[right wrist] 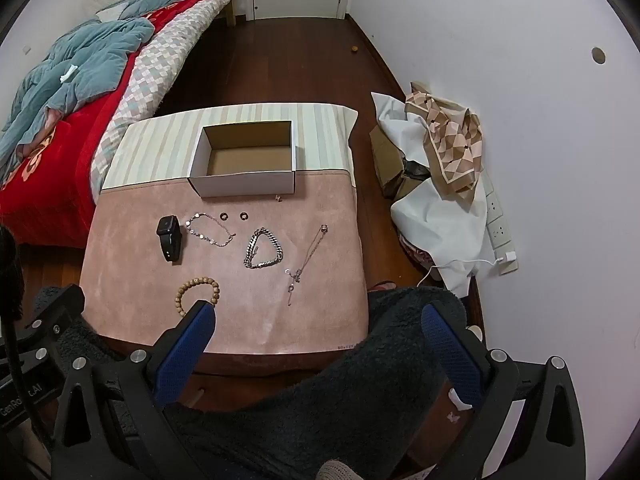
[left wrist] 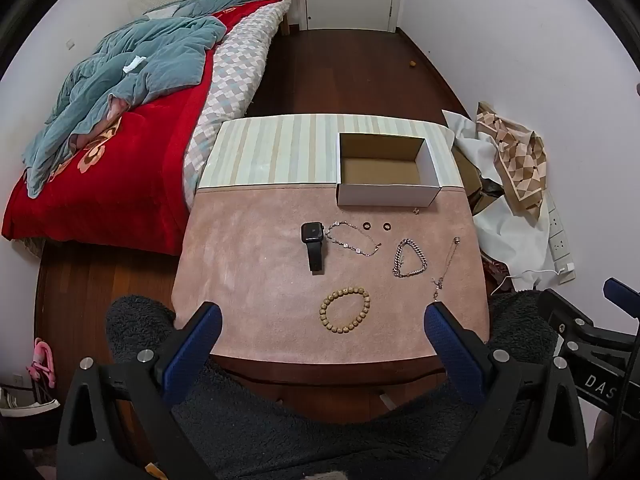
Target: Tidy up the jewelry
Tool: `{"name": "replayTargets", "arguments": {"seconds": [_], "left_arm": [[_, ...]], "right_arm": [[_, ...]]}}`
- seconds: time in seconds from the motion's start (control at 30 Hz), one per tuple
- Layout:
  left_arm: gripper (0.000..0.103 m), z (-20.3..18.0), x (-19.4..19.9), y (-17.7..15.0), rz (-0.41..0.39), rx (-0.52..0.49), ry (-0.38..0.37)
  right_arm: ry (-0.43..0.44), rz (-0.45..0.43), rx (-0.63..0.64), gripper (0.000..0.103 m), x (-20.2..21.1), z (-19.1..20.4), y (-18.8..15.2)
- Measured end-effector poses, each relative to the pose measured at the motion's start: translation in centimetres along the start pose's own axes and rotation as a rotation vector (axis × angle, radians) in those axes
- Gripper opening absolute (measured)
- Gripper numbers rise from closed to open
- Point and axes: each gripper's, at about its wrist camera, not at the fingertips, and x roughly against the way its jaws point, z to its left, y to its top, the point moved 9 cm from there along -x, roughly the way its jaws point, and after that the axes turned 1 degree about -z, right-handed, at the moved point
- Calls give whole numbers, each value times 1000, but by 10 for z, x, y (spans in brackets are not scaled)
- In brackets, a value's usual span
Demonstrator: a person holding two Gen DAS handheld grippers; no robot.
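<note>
An open, empty cardboard box stands at the back of the pink mat. In front of it lie a black watch, a thin chain bracelet, two dark rings, a silver link bracelet, a thin necklace, a wooden bead bracelet and a tiny earring. My left gripper is open above the near edge. My right gripper is open, empty.
A bed with a red cover and teal blanket stands left of the table. A pile of cloth and boxes lies at the right wall. Dark fleece lies below the grippers.
</note>
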Motion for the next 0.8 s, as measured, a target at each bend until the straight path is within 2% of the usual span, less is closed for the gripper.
{"name": "replayTargets", "arguments": {"seconds": [0.8], "left_arm": [[103, -1, 0, 0, -3, -2, 1]], "right_arm": [[1, -2, 6, 103, 7, 2, 6]]}}
